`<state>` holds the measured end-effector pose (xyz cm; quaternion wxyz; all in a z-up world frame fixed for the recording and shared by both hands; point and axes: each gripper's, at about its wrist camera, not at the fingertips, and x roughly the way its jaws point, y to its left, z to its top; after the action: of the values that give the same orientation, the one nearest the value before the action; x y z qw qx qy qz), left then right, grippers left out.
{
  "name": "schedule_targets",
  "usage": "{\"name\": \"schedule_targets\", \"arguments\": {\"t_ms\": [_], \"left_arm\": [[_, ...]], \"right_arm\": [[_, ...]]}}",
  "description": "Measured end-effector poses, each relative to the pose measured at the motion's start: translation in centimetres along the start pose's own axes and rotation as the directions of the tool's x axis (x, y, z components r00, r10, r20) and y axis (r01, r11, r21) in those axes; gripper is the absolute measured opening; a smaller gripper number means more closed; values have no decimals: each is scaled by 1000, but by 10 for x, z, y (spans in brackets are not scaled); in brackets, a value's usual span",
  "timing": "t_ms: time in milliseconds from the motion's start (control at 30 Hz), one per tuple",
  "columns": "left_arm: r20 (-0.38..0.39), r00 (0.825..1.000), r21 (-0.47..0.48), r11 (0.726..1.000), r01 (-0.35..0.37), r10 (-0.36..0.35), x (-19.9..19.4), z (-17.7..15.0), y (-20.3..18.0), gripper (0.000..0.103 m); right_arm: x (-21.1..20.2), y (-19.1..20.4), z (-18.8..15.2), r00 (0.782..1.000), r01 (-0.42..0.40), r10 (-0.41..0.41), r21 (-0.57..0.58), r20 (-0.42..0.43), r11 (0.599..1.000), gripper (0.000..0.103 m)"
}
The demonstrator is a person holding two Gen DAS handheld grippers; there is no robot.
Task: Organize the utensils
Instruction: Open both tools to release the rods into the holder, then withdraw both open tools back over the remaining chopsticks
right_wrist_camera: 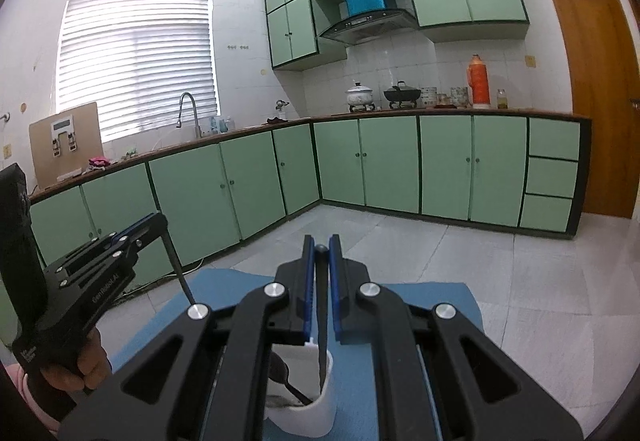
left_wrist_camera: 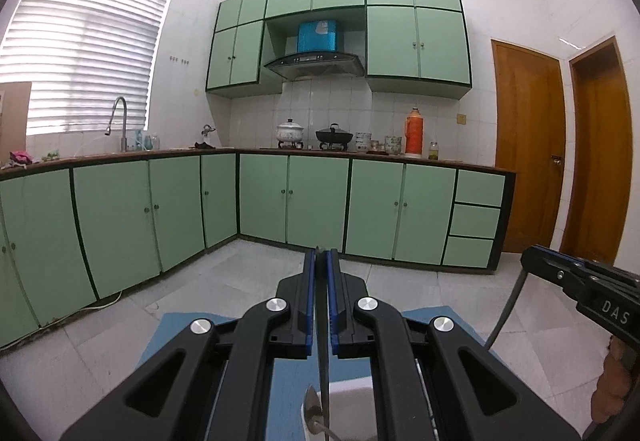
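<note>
My left gripper (left_wrist_camera: 320, 253) is shut on a thin dark utensil (left_wrist_camera: 322, 341) that hangs straight down between its blue pads. Under it are a white utensil holder (left_wrist_camera: 354, 399) and a metal spoon (left_wrist_camera: 313, 409); whether the utensil's tip is inside the holder I cannot tell. My right gripper (right_wrist_camera: 320, 241) is shut on a dark round-ended utensil (right_wrist_camera: 322, 325) whose lower end dips into the white utensil holder (right_wrist_camera: 316, 411), beside a black spoon (right_wrist_camera: 280, 369). Each gripper also shows in the other's view: the right gripper (left_wrist_camera: 529, 260), the left gripper (right_wrist_camera: 158, 221).
A blue mat (right_wrist_camera: 424, 305) covers the surface under the holder. Beyond it lies pale tiled floor (left_wrist_camera: 248, 273), with green base cabinets (left_wrist_camera: 312, 197) along two walls. A person's hand (right_wrist_camera: 94, 365) grips the left handle. Wooden doors (left_wrist_camera: 528, 145) stand at the right.
</note>
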<state>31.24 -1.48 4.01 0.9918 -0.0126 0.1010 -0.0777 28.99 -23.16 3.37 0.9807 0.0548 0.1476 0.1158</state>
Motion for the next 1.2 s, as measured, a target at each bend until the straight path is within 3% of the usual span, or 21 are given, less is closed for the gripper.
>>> {"name": "schedule_targets", "arguments": {"t_ms": [233,367,533,700,867,933,1067,1200], "left_arm": [[-39,999,-10,1000,-13,12,3,-13,4,6],[-40,999,-25,1000,-5,4,-3,-15,8,17],[-36,999,-25,1000,-7,6,-7,-17,10,28],[-29,1000,-33,999,-8,7,-14,-18,11,42],[-7,1000,-47,999,-7,7,-33,-17,17,63],[5,1000,-48,999,-9,10,-44,-18,19,71],[2,1000,-48,999,-9,9,-72,-31,21,85],[-35,999,-40,999,-2,0,-94,-53,19,90]], "right_arm": [[-5,-6,-9,1000,-3,3,39,3,999,9],[-9,-6,-11,1000,4,-5,44,7,999,10],[-13,-8,-11,1000,8,-9,50,11,999,29],[-23,-8,-13,1000,1,-3,51,28,999,39],[-38,-7,-19,999,6,-8,53,36,999,52],[-50,-5,-26,999,17,-19,51,42,999,64],[-73,2,-48,998,37,-39,27,43,999,79],[-99,9,-78,998,53,-53,10,28,999,89]]}}
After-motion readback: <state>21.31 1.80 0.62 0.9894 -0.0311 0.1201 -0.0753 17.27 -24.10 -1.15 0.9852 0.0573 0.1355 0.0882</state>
